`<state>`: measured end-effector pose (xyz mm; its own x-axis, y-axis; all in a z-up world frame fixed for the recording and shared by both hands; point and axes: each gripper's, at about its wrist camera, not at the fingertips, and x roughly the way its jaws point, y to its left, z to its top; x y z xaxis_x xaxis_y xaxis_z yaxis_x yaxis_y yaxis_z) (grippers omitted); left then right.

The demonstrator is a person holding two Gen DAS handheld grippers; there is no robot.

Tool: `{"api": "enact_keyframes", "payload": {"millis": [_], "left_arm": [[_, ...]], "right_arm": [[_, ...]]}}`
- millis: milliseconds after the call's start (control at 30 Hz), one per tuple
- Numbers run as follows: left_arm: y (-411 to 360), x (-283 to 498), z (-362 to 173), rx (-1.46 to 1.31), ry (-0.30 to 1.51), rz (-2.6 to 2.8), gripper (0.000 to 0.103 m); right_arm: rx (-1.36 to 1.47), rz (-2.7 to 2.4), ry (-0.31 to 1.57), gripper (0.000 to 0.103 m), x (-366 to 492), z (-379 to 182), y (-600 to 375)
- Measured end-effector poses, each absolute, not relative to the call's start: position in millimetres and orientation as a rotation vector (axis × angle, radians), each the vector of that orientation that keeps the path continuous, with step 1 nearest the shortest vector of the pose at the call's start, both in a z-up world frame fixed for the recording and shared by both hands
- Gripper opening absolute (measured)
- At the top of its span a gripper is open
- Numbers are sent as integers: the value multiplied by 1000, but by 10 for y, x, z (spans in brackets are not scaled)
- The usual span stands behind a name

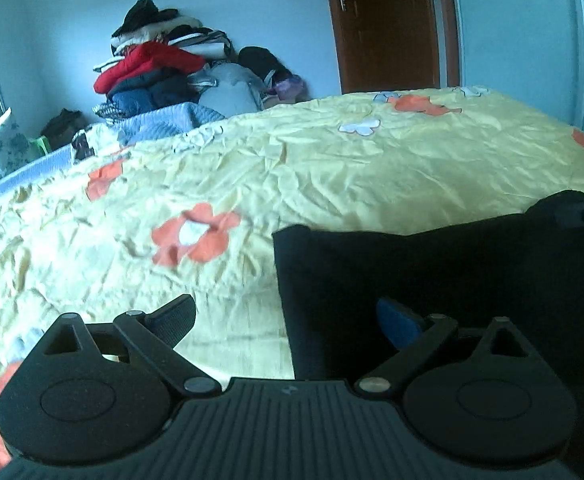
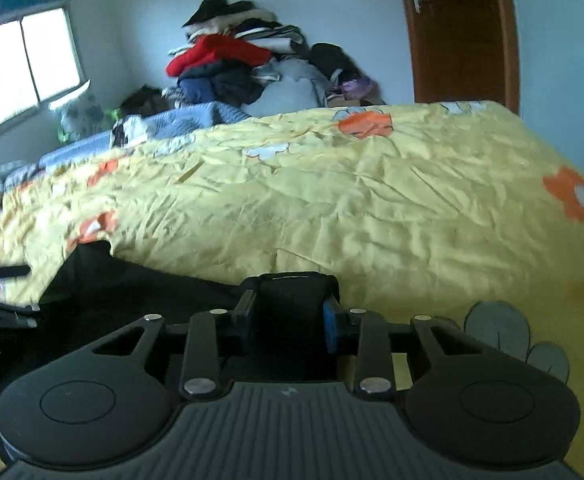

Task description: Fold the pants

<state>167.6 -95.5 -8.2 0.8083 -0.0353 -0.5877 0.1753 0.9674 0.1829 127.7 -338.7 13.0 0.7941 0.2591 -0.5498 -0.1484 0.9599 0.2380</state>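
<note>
A bed under a wrinkled yellow flowered sheet (image 1: 332,168) is filling most of both views. Black pants (image 1: 432,272) are lying on it, occupying the lower right of the left wrist view and the lower left of the right wrist view (image 2: 140,292), with a squared, folded-looking corner pointing toward the middle of the left frame. They are showing as a flat, dark, featureless mass.

The left gripper (image 1: 288,320) is sitting at the bottom of its frame with jaws spread wide: one finger is over bare sheet, the blue-padded one over the pants' edge, neither pinching cloth. The right gripper (image 2: 290,320) is pinching a bunched fold of the pants between its narrowed fingers at lower centre.

A heap of clothes (image 1: 160,68) is piling against the wall at upper left, beside a brown door (image 1: 388,24).
</note>
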Motion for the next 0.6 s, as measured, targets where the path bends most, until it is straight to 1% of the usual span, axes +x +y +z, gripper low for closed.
{"api": "enact_keyframes", "payload": {"millis": [33, 133, 200, 267, 333, 367, 500, 600], "left_arm": [[-913, 1648, -77, 224, 619, -113, 100], [-803, 1529, -24, 190, 602, -122, 99], [-763, 1446, -2, 153, 601, -151, 99], [-691, 1389, 7, 97, 629, -216, 98], [-608, 1377, 2, 24, 677, -297, 98], [-572, 1388, -16, -16, 708, -340, 98], [-386, 1455, -141, -214, 819, -480, 98], [-314, 1462, -182, -284, 805, -499, 101]], "right_arm": [[201, 217, 606, 36, 1246, 146, -3414], [216, 187, 546, 36, 1085, 248, -3444], [214, 223, 539, 37, 989, 283, -3446], [215, 244, 579, 46, 943, 247, -3465], [248, 249, 610, 69, 888, 181, -3562], [277, 258, 626, 72, 876, 147, -3627], [459, 324, 677, 72, 870, 20, -3938], [534, 413, 701, 74, 899, -32, -4029]]}}
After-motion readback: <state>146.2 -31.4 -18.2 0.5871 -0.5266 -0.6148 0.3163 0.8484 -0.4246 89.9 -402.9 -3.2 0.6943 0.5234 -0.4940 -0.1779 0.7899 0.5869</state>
